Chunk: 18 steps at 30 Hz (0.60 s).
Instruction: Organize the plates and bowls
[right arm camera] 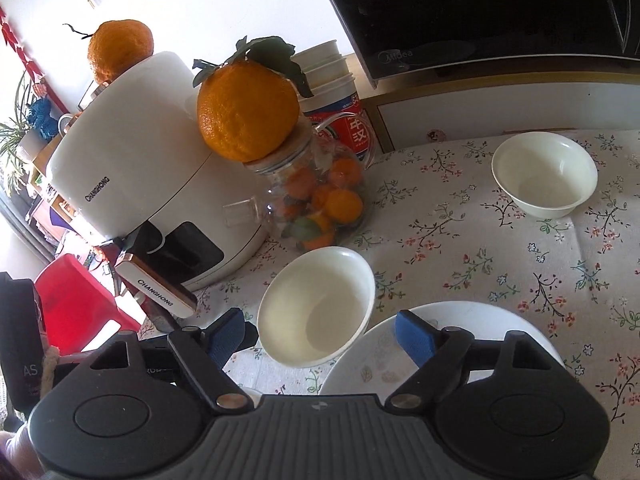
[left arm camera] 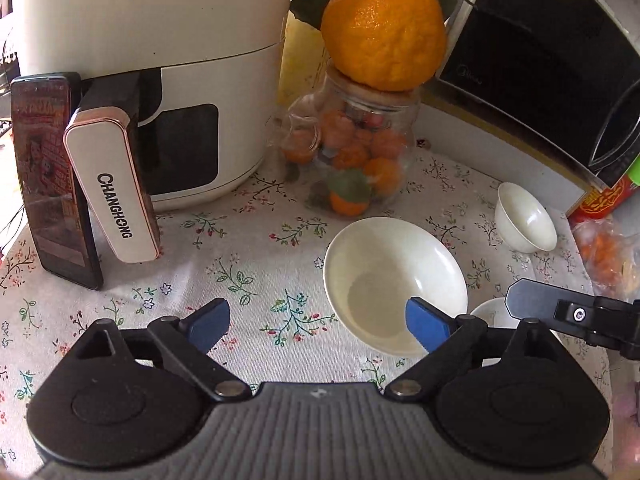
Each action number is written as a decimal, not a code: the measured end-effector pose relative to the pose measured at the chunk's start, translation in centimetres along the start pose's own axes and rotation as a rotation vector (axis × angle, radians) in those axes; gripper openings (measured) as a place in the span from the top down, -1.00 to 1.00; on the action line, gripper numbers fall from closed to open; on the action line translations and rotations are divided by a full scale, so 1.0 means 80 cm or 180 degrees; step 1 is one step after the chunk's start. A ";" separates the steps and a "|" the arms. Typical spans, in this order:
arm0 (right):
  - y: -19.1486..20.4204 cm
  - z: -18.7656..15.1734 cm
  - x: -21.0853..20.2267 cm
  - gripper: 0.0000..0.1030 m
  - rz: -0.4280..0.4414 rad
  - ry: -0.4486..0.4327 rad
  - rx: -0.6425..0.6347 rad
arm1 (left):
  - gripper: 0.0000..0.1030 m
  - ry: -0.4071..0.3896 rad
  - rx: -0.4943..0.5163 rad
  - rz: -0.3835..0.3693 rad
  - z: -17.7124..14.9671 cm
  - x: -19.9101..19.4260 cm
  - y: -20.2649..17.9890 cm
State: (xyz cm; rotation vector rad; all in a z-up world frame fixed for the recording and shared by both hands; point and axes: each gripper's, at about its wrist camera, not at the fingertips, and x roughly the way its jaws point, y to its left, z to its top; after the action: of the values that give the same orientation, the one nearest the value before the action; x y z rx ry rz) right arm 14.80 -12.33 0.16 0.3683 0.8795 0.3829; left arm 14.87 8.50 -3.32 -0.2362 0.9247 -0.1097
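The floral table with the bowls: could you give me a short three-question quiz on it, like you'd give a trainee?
1. True or false: the near bowl is stacked inside the far bowl.
2. What rests on the lid of the glass jar? A) a cup B) a large orange C) a spoon
3. Fill in: the right gripper has its jaws ____, above the rim of the plate and the near bowl.

Key: 1 false, they stand apart; 2 B, the large orange; 3 open.

Both tools: black linkage arms, blue pads (left arm camera: 426, 326), ribbed grey base, silver pivot screws.
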 end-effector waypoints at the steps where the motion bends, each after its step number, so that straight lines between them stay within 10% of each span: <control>1: -0.002 0.002 0.004 -0.58 -0.0021 -0.0024 0.0030 | -0.82 0.0018 -0.0056 -0.0002 0.001 0.004 0.000; 10: -0.020 0.011 0.042 -0.57 -0.0194 -0.0071 0.0304 | -0.50 0.0099 -0.0340 0.0009 0.011 0.030 -0.002; 18: -0.021 0.010 0.064 -0.11 -0.0320 -0.0074 0.0230 | -0.01 0.0207 -0.0534 -0.0012 0.011 0.044 0.000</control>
State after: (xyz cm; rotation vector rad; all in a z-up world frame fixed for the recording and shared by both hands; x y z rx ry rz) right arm 18.67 -11.49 -3.59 0.3927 0.8872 0.2541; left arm 17.71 7.94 -5.57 -0.3916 0.9992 -0.0435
